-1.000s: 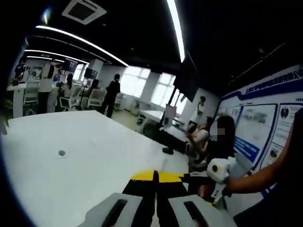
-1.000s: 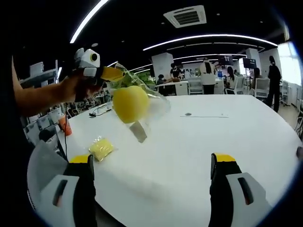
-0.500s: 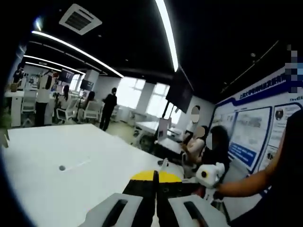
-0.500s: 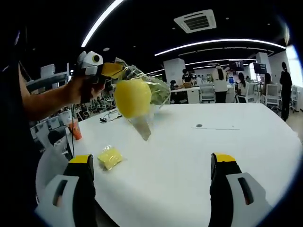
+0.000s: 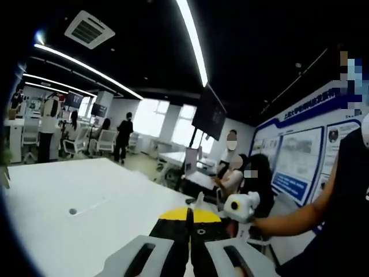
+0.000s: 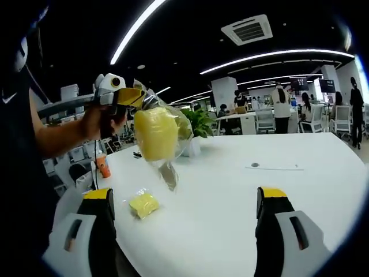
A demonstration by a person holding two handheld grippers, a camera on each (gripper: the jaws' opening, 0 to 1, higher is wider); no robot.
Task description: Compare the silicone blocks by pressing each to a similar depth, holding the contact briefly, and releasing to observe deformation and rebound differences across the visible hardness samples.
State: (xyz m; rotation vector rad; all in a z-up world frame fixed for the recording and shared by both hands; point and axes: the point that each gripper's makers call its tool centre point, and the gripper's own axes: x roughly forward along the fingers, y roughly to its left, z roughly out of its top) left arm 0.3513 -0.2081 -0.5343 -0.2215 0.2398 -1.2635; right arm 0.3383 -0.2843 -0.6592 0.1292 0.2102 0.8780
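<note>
L tool pinches clear bag w/ yellow block inside.

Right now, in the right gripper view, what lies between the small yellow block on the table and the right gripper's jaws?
Nothing: bare white table separates the small yellow silicone block from the open right gripper.

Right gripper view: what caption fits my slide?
Left gripper lifts a bagged yellow block above the white table; another yellow block lies below.

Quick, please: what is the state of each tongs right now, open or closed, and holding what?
Left tongs: shut on a clear bag with a yellow block, held above the table.
Right tongs: open, holding nothing.
</note>
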